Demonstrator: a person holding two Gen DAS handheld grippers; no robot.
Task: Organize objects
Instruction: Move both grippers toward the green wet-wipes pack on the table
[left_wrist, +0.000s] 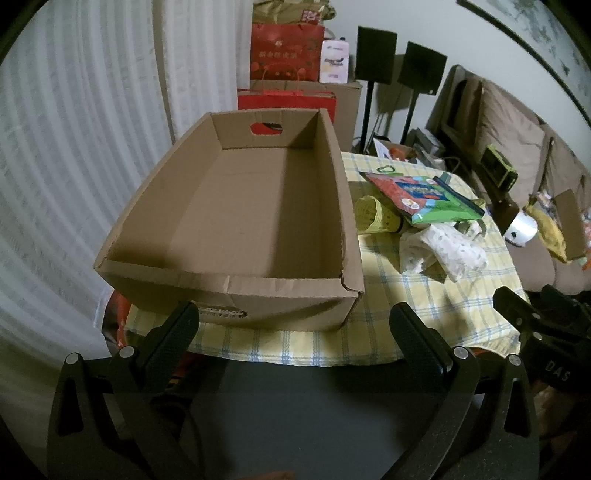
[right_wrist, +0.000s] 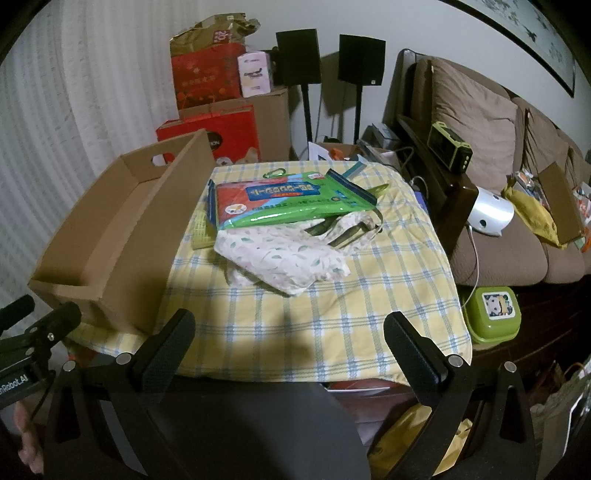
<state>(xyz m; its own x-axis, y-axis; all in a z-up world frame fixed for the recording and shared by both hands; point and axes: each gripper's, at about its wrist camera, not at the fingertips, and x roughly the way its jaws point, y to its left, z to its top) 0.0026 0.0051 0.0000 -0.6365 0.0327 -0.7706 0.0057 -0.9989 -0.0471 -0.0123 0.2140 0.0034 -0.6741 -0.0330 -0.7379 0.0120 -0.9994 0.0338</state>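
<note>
An empty brown cardboard box (left_wrist: 236, 206) (right_wrist: 110, 236) stands on the left part of a table under a yellow checked cloth (left_wrist: 443, 295) (right_wrist: 332, 314). To its right lies a pile: a green and red plastic packet (left_wrist: 424, 197) (right_wrist: 291, 203), a white patterned cloth bag (left_wrist: 443, 251) (right_wrist: 284, 258) and a yellow rolled item (left_wrist: 373, 214). My left gripper (left_wrist: 291, 321) hangs open just short of the box's near wall. My right gripper (right_wrist: 290, 328) is open above the table's near edge, apart from the pile.
Red gift bags and cartons (right_wrist: 210, 85) are stacked behind the table, with two black speakers on stands (right_wrist: 362, 59). A brown sofa (right_wrist: 498, 155) with clutter runs along the right. A green lidded tub (right_wrist: 493, 312) sits low beside the table. A grey chair back (right_wrist: 258, 424) lies below the grippers.
</note>
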